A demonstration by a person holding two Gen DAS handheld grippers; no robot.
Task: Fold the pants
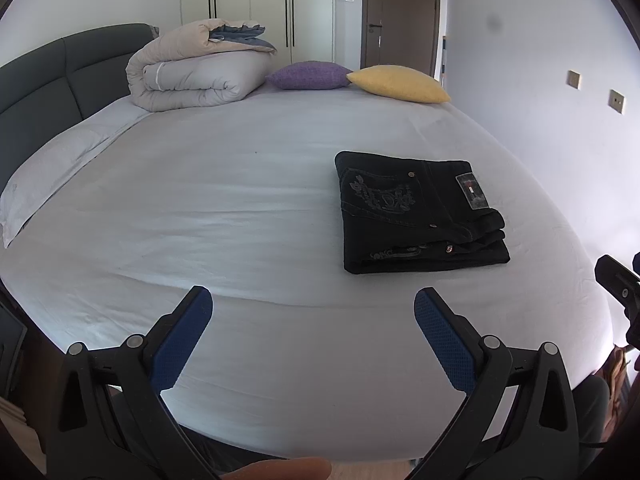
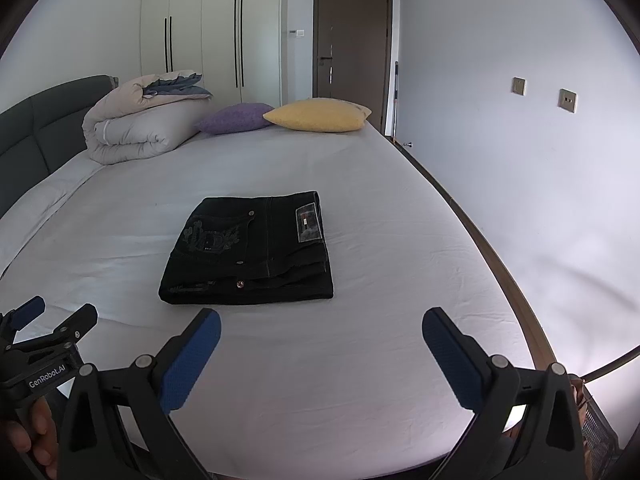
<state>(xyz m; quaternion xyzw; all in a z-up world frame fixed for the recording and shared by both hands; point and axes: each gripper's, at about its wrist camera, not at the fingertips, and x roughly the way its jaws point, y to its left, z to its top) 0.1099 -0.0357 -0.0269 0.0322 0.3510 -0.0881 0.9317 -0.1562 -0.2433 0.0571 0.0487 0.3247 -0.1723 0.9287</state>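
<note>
Both the left gripper (image 1: 313, 312) and right gripper (image 2: 321, 334) have fingers wide apart, holding nothing; folded pants (image 2: 252, 250) lie on the bed (image 2: 360, 360) beyond the fingertips.

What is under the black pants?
The folded black pants lie on the bed's white sheet. Sheet shows all around them. Whatever sits directly beneath the pile is covered, as are the inner folded layers.

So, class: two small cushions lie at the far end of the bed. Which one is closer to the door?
The yellow cushion. It lies right of the purple cushion, at the bed's door-side corner; the purple one sits beside the rolled duvet.
</note>
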